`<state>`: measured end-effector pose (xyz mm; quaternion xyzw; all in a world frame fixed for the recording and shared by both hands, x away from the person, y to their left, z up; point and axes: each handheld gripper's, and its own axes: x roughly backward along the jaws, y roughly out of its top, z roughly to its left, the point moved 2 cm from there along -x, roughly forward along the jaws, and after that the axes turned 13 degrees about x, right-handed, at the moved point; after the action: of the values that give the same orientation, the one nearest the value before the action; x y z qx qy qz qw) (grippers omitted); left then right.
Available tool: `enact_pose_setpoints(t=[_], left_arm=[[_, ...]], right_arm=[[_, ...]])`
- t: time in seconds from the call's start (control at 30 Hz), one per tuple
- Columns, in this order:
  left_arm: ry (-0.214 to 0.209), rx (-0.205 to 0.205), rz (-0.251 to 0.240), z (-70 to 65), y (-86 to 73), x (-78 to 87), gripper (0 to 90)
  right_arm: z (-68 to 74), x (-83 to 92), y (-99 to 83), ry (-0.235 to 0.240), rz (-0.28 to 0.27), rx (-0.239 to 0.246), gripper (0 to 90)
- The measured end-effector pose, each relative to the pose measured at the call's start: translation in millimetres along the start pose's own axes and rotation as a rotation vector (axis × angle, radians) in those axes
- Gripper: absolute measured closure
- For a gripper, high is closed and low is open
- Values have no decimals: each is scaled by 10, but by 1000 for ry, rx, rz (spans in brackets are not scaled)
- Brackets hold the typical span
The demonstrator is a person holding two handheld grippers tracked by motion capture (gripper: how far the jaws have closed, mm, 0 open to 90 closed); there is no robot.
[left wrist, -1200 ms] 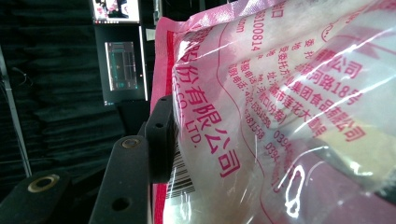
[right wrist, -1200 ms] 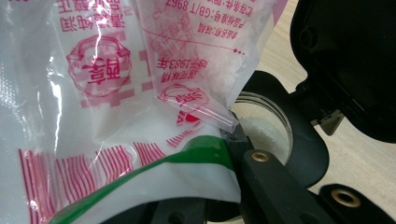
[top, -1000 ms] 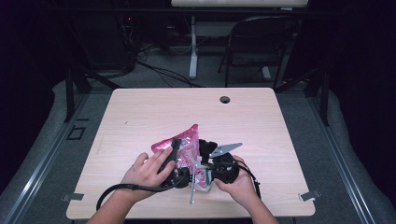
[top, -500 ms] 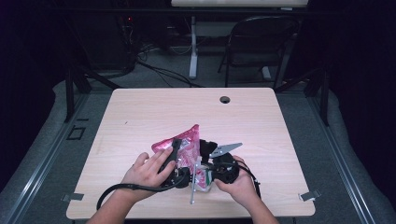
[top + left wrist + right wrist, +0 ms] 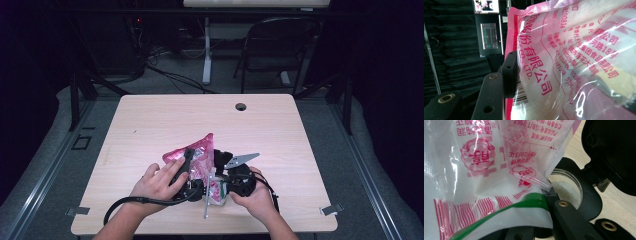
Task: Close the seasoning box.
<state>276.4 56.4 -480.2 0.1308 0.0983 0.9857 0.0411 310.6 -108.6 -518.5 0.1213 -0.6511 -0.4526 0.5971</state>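
A pink and clear plastic bag (image 5: pixel 197 152) of white grains is held just above the near middle of the table between both grippers. My left gripper (image 5: pixel 192 172) is shut on the bag's side; in the left gripper view one black finger (image 5: pixel 510 75) presses on the printed film of the bag (image 5: pixel 574 62), and the other finger is hidden behind it. My right gripper (image 5: pixel 222 181) is shut on the bag's lower edge, and the bag (image 5: pixel 486 170) drapes over its fingers (image 5: pixel 574 220). A clear round dish (image 5: pixel 567 188) with white grains sits under the bag's corner.
The wooden table (image 5: pixel 165 120) has a round cable hole (image 5: pixel 241 106) at its far edge. A thin metal rod (image 5: pixel 206 202) lies near the front edge. A black casing (image 5: pixel 614 152) stands beside the dish. A folding chair (image 5: pixel 275 45) stands beyond the table.
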Motion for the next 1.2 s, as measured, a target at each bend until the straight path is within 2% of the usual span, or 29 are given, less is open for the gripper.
enact_pose_setpoints(t=[0.23,0.7,1.2], left_arm=[[10,-10,-2,9,5,3,569],[6,1,-1,-4,0,2,568],[19,-17,-6,2,20,9,567]], right_arm=[[-6,6,3,-4,4,6,900],[-3,0,2,-6,1,3,900],[-6,4,0,-8,5,7,900]])
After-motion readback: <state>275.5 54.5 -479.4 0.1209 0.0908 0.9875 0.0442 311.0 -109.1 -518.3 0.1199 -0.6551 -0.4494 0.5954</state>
